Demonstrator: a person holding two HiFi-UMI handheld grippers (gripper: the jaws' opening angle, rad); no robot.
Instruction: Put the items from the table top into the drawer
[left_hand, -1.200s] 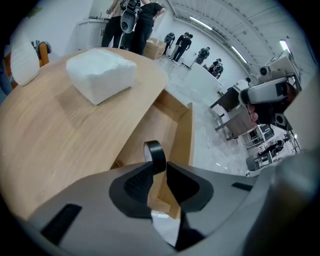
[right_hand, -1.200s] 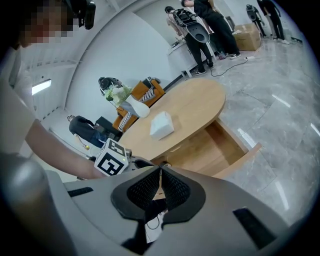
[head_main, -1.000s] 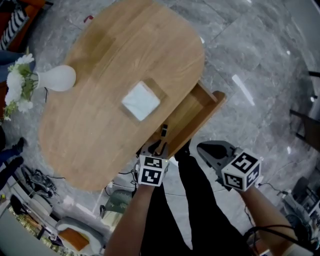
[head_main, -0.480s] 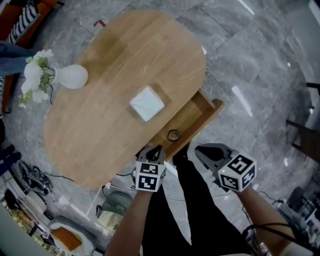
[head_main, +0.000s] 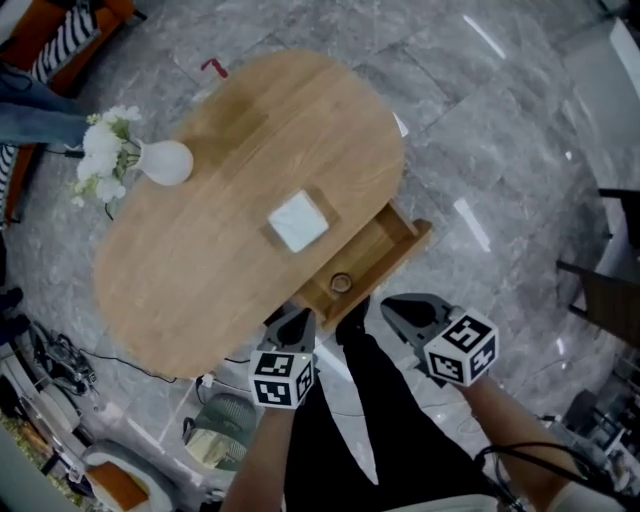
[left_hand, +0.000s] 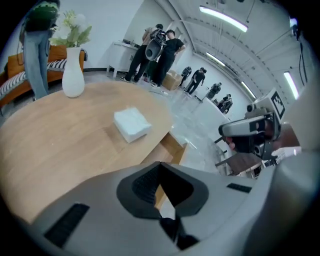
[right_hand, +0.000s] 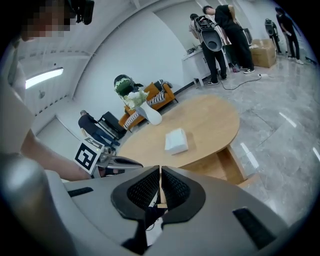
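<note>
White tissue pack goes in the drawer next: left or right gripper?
Left. The left gripper sits at the table edge nearest the white tissue pack, jaws slightly apart. The right gripper is shut and would likely have to reach across the open drawer.

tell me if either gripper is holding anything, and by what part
Nothing is held. The left gripper has its jaws slightly apart with nothing between them; the right gripper is shut on nothing.

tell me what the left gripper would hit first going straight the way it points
Most likely the open drawer, just past the table edge; depth is unclear, so the left gripper might catch that edge first.
</note>
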